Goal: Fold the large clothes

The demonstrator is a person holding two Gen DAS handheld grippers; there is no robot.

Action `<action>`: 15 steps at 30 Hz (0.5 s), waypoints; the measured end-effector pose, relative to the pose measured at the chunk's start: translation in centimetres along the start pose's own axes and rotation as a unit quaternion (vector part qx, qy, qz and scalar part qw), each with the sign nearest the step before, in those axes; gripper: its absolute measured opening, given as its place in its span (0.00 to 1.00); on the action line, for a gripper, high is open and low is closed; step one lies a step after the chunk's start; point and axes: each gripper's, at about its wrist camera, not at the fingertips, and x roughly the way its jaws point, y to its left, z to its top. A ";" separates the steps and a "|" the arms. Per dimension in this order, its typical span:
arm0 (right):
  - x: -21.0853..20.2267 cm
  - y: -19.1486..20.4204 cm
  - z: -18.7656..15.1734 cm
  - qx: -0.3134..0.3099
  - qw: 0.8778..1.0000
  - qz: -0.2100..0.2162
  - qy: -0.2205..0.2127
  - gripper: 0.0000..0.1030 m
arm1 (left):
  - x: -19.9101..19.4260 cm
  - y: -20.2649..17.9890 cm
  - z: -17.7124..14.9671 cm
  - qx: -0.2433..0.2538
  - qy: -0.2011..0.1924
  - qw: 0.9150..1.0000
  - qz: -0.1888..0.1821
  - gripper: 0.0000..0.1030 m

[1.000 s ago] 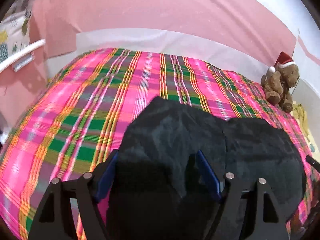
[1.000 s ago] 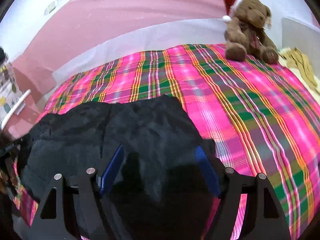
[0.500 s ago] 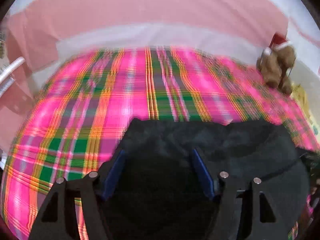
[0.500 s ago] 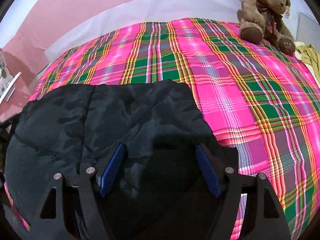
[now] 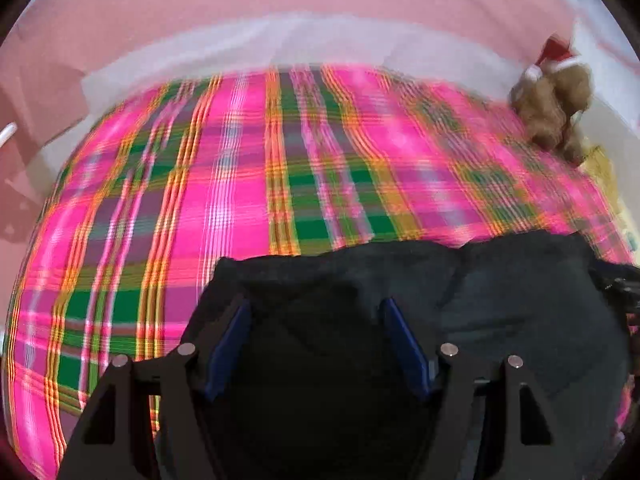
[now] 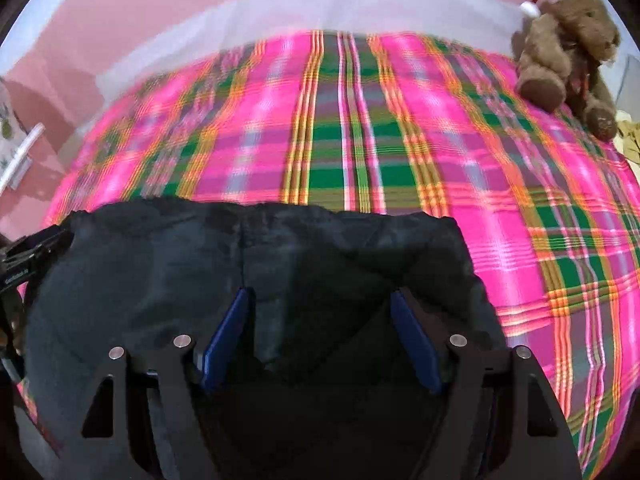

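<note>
The black garment (image 5: 500, 300) (image 6: 160, 280) lies on the plaid bed (image 5: 240, 184) at 6 o'clock. Left gripper (image 5: 316, 340) and right gripper (image 6: 322, 336) both gape over it. A teddy bear (image 6: 568, 48) sits at 2 o'clock.

Lying across the bed (image 5: 248, 184), covering it edge to edge: a plaid sheet (image 6: 352, 152) in pink, green and orange, blurred in both views. Resting on the near part of that sheet: a dark garment (image 6: 168, 280), spread wide with its far edge running roughly straight across. Sitting at the far right corner, well apart from the garment: a brown teddy bear (image 6: 568, 52) wearing a red and white hat. Lying just beside the bear, at the bed's right edge: a yellowish cloth (image 6: 630, 140).
</note>
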 end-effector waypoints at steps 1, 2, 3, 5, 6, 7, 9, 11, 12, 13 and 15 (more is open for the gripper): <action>0.6 -0.3 0.1 0.007 1.000 0.001 0.004 0.71 | 0.8 0.2 -0.2 -0.005 0.006 1.000 -0.004 0.71; 1.1 -0.6 0.0 0.013 1.000 0.003 0.008 0.71 | 1.4 0.6 -0.3 -0.013 0.003 1.000 -0.011 0.72; 1.4 -0.7 0.0 0.014 1.000 0.004 0.010 0.71 | 1.7 0.9 -0.3 -0.024 0.002 1.000 -0.017 0.72; 1.7 -0.6 -0.1 0.010 1.000 0.001 0.012 0.71 | 2.1 1.0 -0.4 -0.033 0.000 0.999 -0.020 0.72; 1.9 -0.6 -0.2 0.010 1.000 0.001 0.012 0.71 | 2.4 1.0 -0.5 -0.033 0.000 0.999 -0.020 0.72; 2.0 -0.6 -0.2 0.010 1.000 0.000 0.012 0.71 | 2.6 1.0 -0.6 -0.033 -0.001 0.999 -0.020 0.72; 2.3 -0.5 -0.3 0.011 1.000 -0.003 0.009 0.71 | 2.8 1.1 -0.8 -0.036 -0.006 0.999 -0.019 0.72; 2.4 -0.3 -0.3 0.007 1.000 -0.009 0.004 0.71 | 3.0 1.0 -0.8 -0.036 -0.009 0.999 -0.016 0.72; 2.5 -0.4 -0.3 0.007 1.000 -0.010 0.002 0.71 | 3.0 0.9 -0.9 -0.035 -0.011 0.999 -0.015 0.72; 2.5 -0.4 -0.3 0.008 1.000 -0.011 0.000 0.71 | 3.0 0.9 -0.9 -0.034 -0.012 0.999 -0.014 0.72; 2.3 -0.4 -0.5 0.008 1.000 -0.013 -0.007 0.71 | 3.0 0.9 -0.9 -0.033 -0.013 0.999 -0.012 0.72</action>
